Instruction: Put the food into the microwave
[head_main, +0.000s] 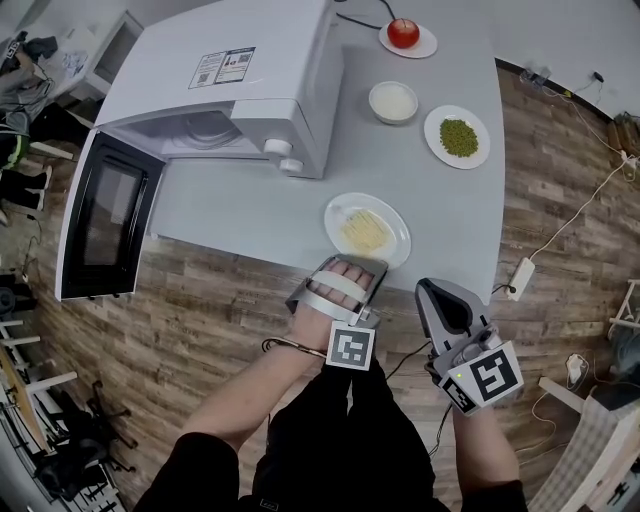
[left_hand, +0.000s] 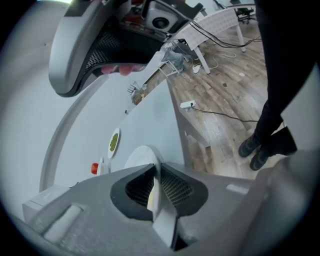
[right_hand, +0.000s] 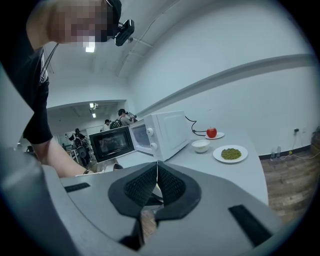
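Left gripper (left_hand: 156, 182) jaws clamp the plate (head_main: 397, 238) rim (mostly hidden behind them); right gripper (right_hand: 156, 172) closed, empty.

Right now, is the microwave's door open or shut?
Open. The door stands swung wide out from the microwave, and the head view looks straight into the space behind it.

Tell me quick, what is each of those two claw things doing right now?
Left gripper: closed on the rim of the nearest plate.
Right gripper: closed, holding nothing.
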